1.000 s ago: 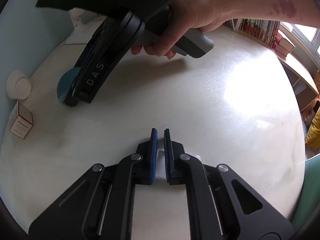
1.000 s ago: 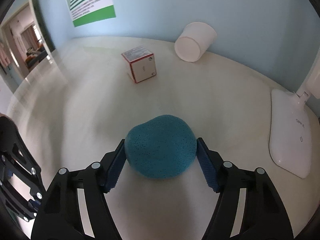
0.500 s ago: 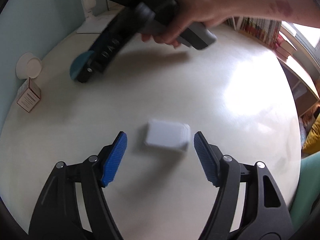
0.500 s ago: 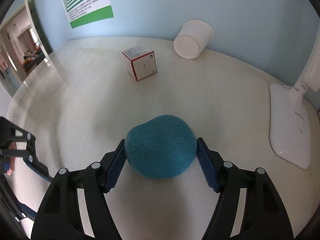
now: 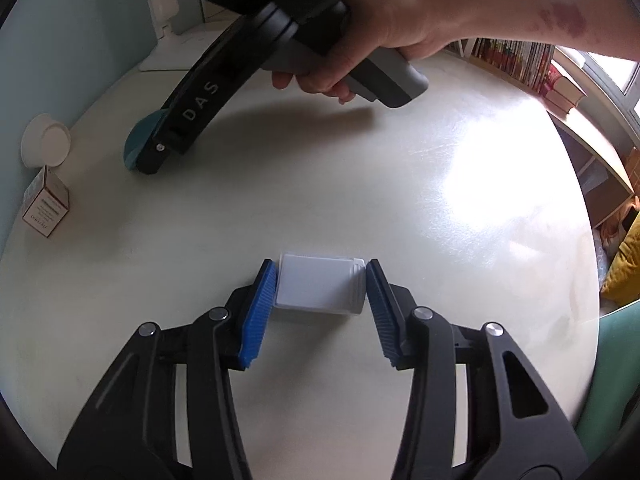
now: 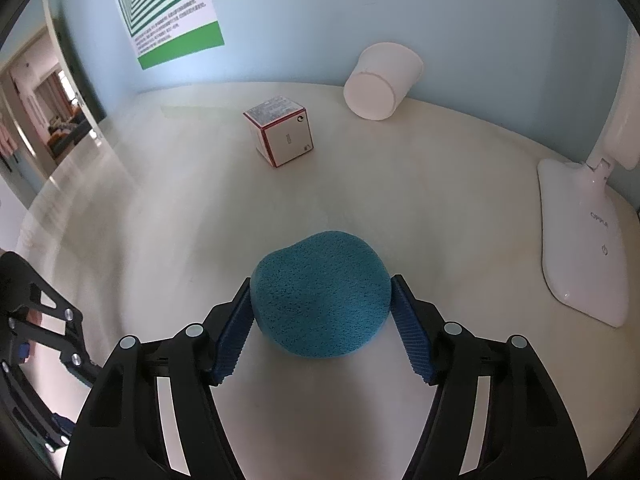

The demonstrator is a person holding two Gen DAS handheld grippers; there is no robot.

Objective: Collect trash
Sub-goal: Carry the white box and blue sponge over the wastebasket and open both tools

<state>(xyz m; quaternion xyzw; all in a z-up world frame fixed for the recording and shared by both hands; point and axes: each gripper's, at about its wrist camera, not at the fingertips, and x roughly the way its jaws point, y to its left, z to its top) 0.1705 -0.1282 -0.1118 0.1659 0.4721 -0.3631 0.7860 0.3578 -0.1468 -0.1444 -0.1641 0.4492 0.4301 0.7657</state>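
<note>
**Closing on the white box, sponge kept in grip**

Narrowed since half a second ago: left gripper [image 5: 320,304] now brackets the white box [image 5: 320,286] lying flat on the counter [image 5: 440,200], pads touching or nearly so. Probably light, stiff, smooth; best pinched across the short sides. Right gripper [image 6: 320,316] partly open, clamped on the soft blue sponge [image 6: 320,292].

Cream tabletop [image 6: 168,216] carrying a speckled teal sponge [image 6: 320,300], a plain white box [image 5: 320,288] and, farther off, a white carton with red edges [image 6: 280,136] and a white cup [image 6: 380,80]. Both grippers are black with ribbed blue pads [image 5: 258,312]. On the pale blue wall [image 6: 460,8], a poster [image 6: 172,8] of nested green-and-white stripes.
</note>
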